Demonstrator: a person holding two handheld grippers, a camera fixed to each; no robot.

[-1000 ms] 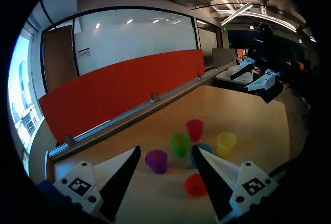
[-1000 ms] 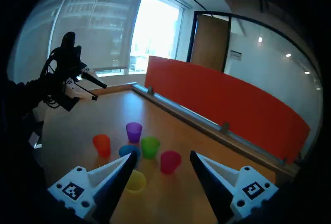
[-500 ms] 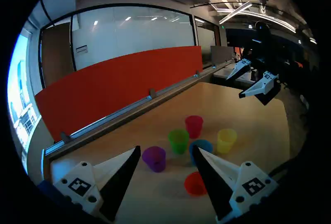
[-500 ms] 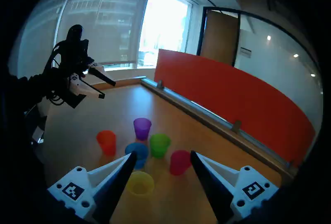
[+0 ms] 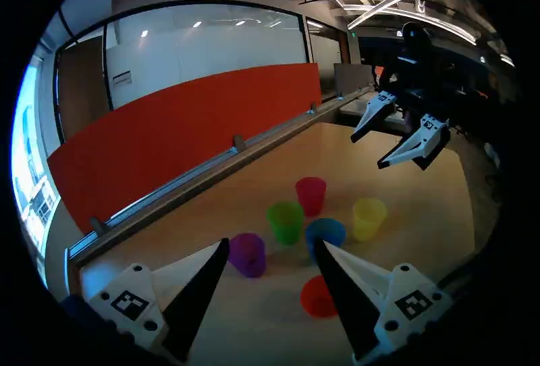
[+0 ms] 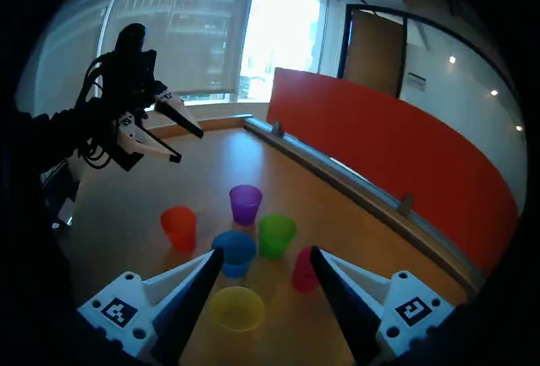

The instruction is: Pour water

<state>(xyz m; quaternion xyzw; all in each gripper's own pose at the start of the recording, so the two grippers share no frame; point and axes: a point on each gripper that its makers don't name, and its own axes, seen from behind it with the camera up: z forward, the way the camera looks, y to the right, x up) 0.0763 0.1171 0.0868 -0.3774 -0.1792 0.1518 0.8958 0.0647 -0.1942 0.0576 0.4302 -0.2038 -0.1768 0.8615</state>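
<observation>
Here we see six small plastic cups clustered close together on a pale wooden table (image 5: 425,190), and both grippers hang above it, well apart from each other.

In the left gripper view, the left gripper (image 5: 270,243) has its two fingers spread wide, pinching nothing. Just past its left fingertip stands the purple plastic cup (image 5: 247,254). The green plastic cup (image 5: 285,222) shows between the fingers, with the pinkish-red plastic cup (image 5: 310,195) behind it. The blue plastic cup (image 5: 325,232) sits just above the right fingertip, and the yellow plastic cup (image 5: 368,218) stands to its right. Nearest to us, the orange plastic cup (image 5: 314,296) is partly hidden by the right finger. Farther off, over the far side of the table, the right gripper (image 5: 366,153) points down at a slant, fingers apart.

In the right gripper view, the right gripper (image 6: 265,251) is likewise spread wide and pinches nothing. The yellow cup (image 6: 235,308) lies closest, then the blue (image 6: 234,252), green (image 6: 276,234) and pinkish-red (image 6: 304,271) ones, with the purple (image 6: 245,204) and orange (image 6: 179,227) cups beyond. The left gripper (image 6: 190,148) hovers past them with parted fingers, held by a dark-sleeved arm (image 6: 47,140).

All the cups stand upright. We cannot tell whether any holds water. A long orange-red partition panel (image 5: 182,129) runs along the table's edge.
</observation>
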